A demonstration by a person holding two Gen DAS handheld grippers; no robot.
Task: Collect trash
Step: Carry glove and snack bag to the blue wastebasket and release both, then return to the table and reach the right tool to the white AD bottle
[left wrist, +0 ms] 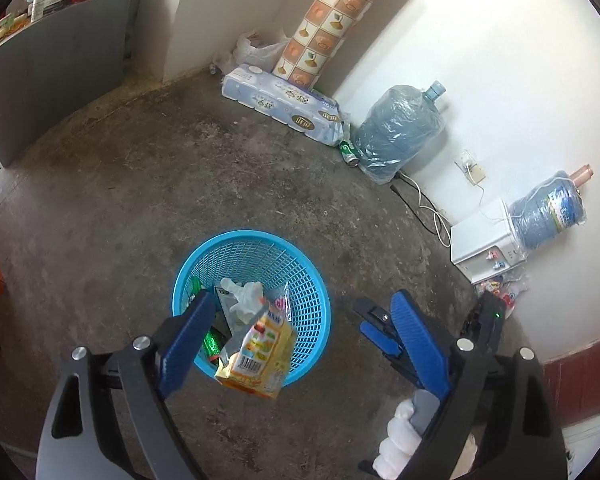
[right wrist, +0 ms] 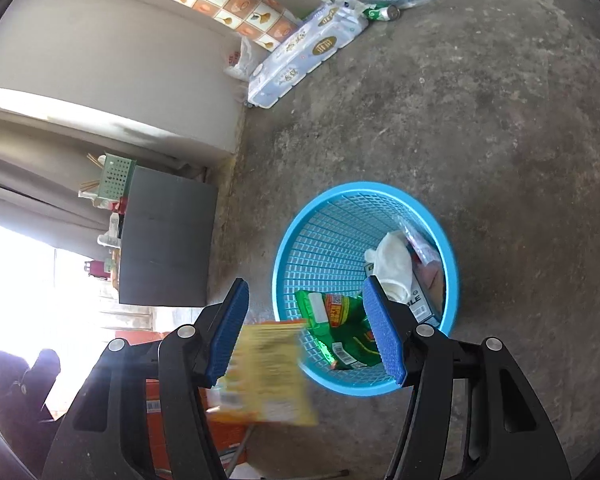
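Observation:
A blue mesh trash basket (left wrist: 300,264) stands on the concrete floor and holds a white crumpled cloth (left wrist: 246,294), green wrappers (right wrist: 340,328) and a box. A yellow snack packet (left wrist: 256,354) is in the air at the basket's near rim, touching neither jaw; it is blurred in the right wrist view (right wrist: 266,372). My left gripper (left wrist: 304,344) is open above the basket. My right gripper (right wrist: 306,332) is open too, and it shows in the left wrist view (left wrist: 374,322) beside the basket. The basket also shows in the right wrist view (right wrist: 364,204).
Along the wall lie a toilet-paper pack (left wrist: 284,104), a patterned roll (left wrist: 336,20), a green can (left wrist: 350,152), two water jugs (left wrist: 400,132), a white box (left wrist: 488,240) and cables. A grey cabinet (left wrist: 48,80) stands at left, an orange box (right wrist: 180,412) near the right gripper.

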